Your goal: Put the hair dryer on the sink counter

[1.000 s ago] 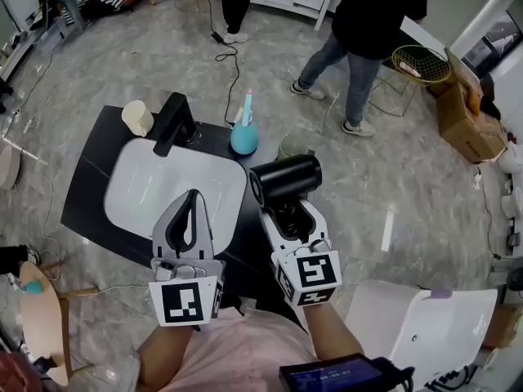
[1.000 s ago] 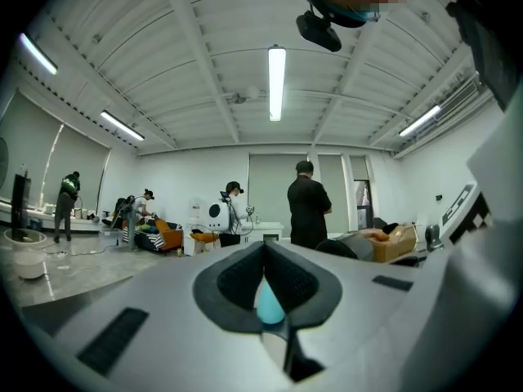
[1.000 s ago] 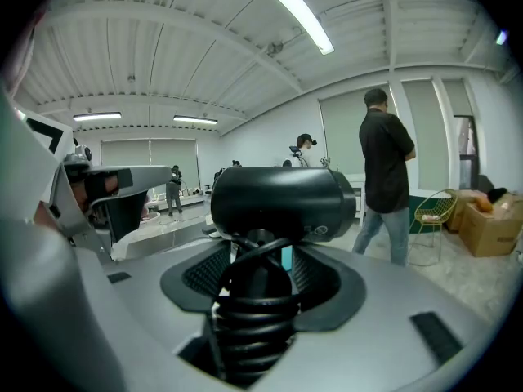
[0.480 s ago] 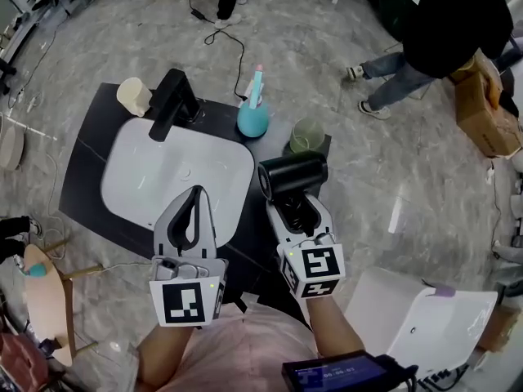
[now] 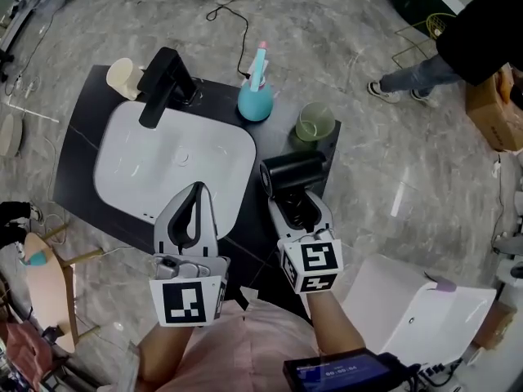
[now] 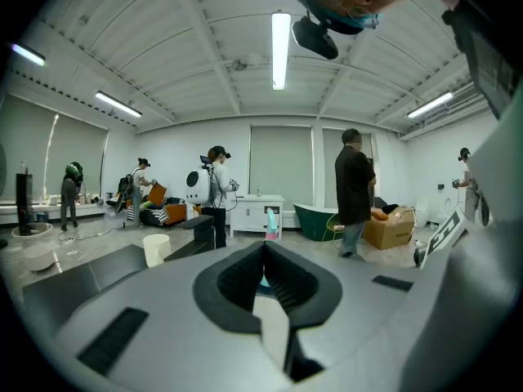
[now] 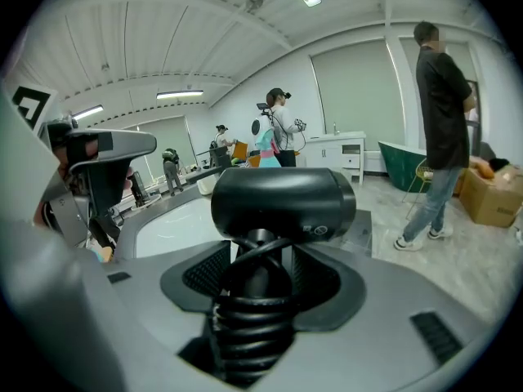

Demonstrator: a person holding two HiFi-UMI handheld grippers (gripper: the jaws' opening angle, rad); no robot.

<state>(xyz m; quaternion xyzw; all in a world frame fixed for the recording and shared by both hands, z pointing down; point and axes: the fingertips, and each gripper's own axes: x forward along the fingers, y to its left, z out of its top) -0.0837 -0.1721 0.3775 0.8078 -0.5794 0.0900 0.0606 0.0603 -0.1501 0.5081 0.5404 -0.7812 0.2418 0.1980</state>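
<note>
Now my right gripper clamps the hair dryer by its handle, barrel crosswise over the right end of the table.

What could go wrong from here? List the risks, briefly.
The hair dryer, held in the right tongs, hangs close to the green cup; it may knock it. The bare counter strip beside the basin is narrow; it might slip off. The coiled cord could snag on release.

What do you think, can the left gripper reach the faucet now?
Probably yes: the left gripper is empty, jaws together, by the sink, and nothing stands between it and the faucet.
</note>
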